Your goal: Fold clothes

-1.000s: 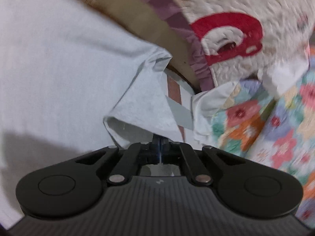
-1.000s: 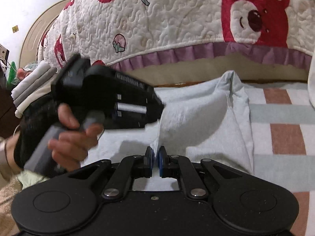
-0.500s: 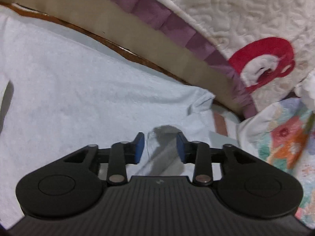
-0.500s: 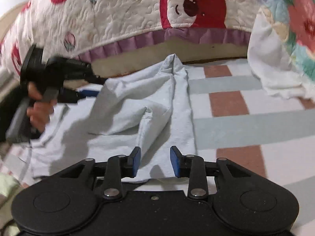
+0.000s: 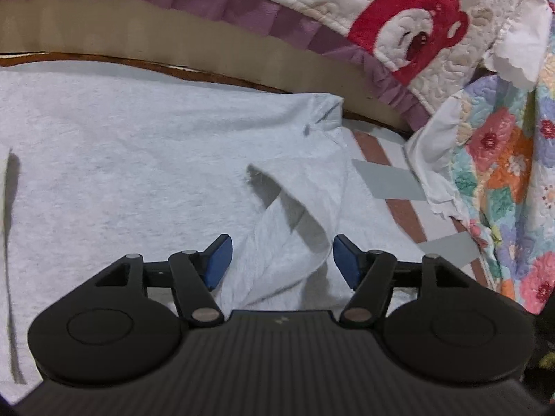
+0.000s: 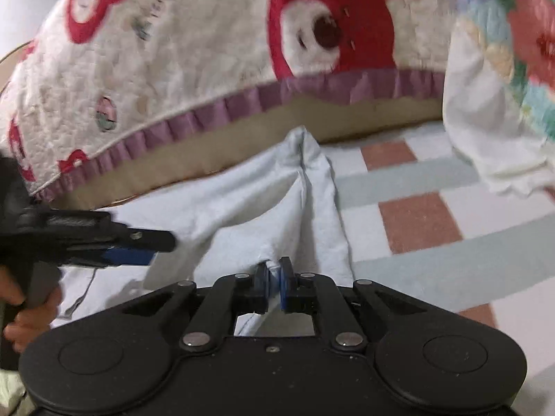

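A pale blue garment (image 5: pixel 138 173) lies spread on the bed, with a raised fold running toward its right edge. My left gripper (image 5: pixel 281 260) hovers low over that fold. Its jaws are opening, and the cloth lies loose between the blue pads (image 5: pixel 218 263) without being pressed. In the right wrist view the same garment (image 6: pixel 260 204) forms a ridge. My right gripper (image 6: pixel 274 277) is closing and its pads pinch a fold of the cloth. The left gripper (image 6: pixel 138 246) shows at the left of that view, held by a hand (image 6: pixel 27 312).
A white quilt with red bears (image 5: pixel 399 27) is heaped behind the garment, with a purple frill along its edge. A floral quilt (image 5: pixel 503 173) lies at the right. The checked sheet (image 6: pixel 416 222) is bare to the right of the garment.
My left gripper let go of the garment's corner and its jaws spread wide. My right gripper opened, then closed again on a fold nearer the garment's right edge. The cloth lies flatter.
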Demonstrator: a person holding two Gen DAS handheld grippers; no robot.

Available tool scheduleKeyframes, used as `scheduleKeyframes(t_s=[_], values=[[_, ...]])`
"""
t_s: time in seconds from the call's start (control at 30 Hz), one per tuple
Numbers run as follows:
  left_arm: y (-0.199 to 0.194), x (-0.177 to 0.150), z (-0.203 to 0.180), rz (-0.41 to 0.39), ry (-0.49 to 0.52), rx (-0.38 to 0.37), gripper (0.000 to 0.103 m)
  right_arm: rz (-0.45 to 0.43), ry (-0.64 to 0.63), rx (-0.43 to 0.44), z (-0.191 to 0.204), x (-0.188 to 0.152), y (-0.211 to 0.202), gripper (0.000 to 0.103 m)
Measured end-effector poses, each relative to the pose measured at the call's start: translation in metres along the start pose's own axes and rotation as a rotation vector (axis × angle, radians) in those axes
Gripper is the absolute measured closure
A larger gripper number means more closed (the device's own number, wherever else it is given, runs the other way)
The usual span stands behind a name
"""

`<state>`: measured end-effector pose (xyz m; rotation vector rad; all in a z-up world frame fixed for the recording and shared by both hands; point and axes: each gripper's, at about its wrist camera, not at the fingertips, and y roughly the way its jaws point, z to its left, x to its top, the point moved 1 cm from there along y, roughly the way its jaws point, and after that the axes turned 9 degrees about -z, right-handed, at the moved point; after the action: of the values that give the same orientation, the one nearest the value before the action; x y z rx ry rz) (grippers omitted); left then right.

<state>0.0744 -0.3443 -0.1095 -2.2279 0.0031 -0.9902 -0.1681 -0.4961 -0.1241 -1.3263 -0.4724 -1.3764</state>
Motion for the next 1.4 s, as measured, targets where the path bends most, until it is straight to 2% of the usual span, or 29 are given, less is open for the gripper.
scheduleKeyframes(t_s=[0.07, 0.13, 0.23, 0.3, 0.33, 0.37, 0.43, 0.5, 0.53, 0.57, 0.6, 0.67, 0.7, 0.77, 0.83, 0.93, 0.97, 1.03, 1.1, 1.13, 1.23, 1.27, 1.3, 1.33, 1.4], values=[[0.004, -0.002, -0.003, 0.015, -0.003, -0.031, 0.039, 0.017, -0.055, -0.050, 0.002, -0.008, -0.007, 0.096], [0.010, -0.005, -0.006, 0.047, 0.009, -0.005, 0.039, 0.055, -0.063, -0.090, -0.003, -0.015, -0.006, 0.097], [0.018, -0.008, -0.016, 0.060, 0.036, 0.027, 0.039, 0.078, -0.011, -0.101, -0.014, -0.022, -0.002, 0.097], [0.020, -0.006, -0.020, 0.055, 0.057, 0.020, 0.041, 0.058, -0.013, -0.096, -0.013, -0.020, -0.005, 0.097], [0.020, -0.005, -0.023, 0.052, 0.068, 0.016, 0.062, 0.041, -0.017, -0.090, -0.012, -0.019, -0.008, 0.097], [0.019, -0.004, -0.022, 0.044, 0.065, 0.009, 0.092, 0.031, -0.027, -0.087, -0.011, -0.018, -0.010, 0.097], [0.021, 0.001, -0.010, 0.070, -0.018, 0.027, 0.094, 0.063, -0.043, -0.106, -0.013, -0.021, -0.007, 0.098], [0.019, 0.005, -0.001, 0.081, -0.036, 0.114, 0.093, 0.098, -0.017, -0.120, -0.019, -0.030, -0.002, 0.098], [0.018, 0.007, 0.003, 0.085, -0.042, 0.159, 0.088, 0.103, -0.012, -0.121, -0.020, -0.032, -0.001, 0.098], [0.016, 0.009, 0.008, 0.090, -0.049, 0.205, 0.087, 0.098, -0.014, -0.119, -0.020, -0.032, -0.002, 0.098], [0.011, 0.014, 0.010, 0.055, -0.053, 0.285, 0.088, 0.098, -0.023, -0.118, -0.019, -0.032, -0.003, 0.098], [-0.003, 0.024, 0.013, -0.030, -0.062, 0.456, 0.075, 0.099, -0.020, -0.114, -0.020, -0.032, -0.002, 0.098], [-0.003, 0.030, 0.018, -0.051, -0.106, 0.428, 0.074, 0.095, -0.004, -0.110, -0.022, -0.033, -0.003, 0.098], [-0.003, 0.042, 0.028, -0.086, -0.205, 0.337, 0.060, 0.088, 0.017, -0.103, -0.025, -0.034, -0.004, 0.098], [0.013, 0.050, 0.035, -0.048, -0.269, 0.259, 0.055, 0.079, 0.030, -0.096, -0.026, -0.036, -0.005, 0.098], [0.049, 0.054, 0.037, 0.065, -0.328, 0.173, 0.054, 0.063, 0.048, -0.089, -0.027, -0.038, -0.006, 0.098], [0.056, 0.053, 0.038, 0.079, -0.363, 0.164, 0.054, 0.061, 0.053, -0.087, -0.028, -0.039, -0.006, 0.098], [0.063, 0.052, 0.039, 0.048, -0.437, 0.144, 0.053, 0.059, 0.055, -0.085, -0.027, -0.039, -0.006, 0.098], [0.065, 0.051, 0.038, 0.043, -0.447, 0.139, 0.051, 0.059, 0.053, -0.084, -0.027, -0.039, -0.006, 0.098], [0.066, 0.051, 0.037, 0.044, -0.443, 0.135, 0.047, 0.058, 0.053, -0.084, -0.027, -0.039, -0.006, 0.098], [0.068, 0.053, 0.032, 0.070, -0.408, 0.121, 0.047, 0.055, 0.056, -0.080, -0.028, -0.040, -0.007, 0.098], [0.068, 0.054, 0.029, 0.079, -0.385, 0.117, 0.049, 0.054, 0.057, -0.079, -0.028, -0.041, -0.007, 0.098], [0.070, 0.055, 0.025, 0.085, -0.337, 0.125, 0.058, 0.053, 0.057, -0.079, -0.028, -0.041, -0.007, 0.098], [0.072, 0.055, 0.019, 0.091, -0.285, 0.135, 0.102, 0.052, 0.057, -0.078, -0.028, -0.041, -0.007, 0.098], [0.073, 0.063, 0.004, 0.093, -0.140, 0.165, 0.101, 0.051, 0.058, -0.077, -0.028, -0.041, -0.007, 0.098]])
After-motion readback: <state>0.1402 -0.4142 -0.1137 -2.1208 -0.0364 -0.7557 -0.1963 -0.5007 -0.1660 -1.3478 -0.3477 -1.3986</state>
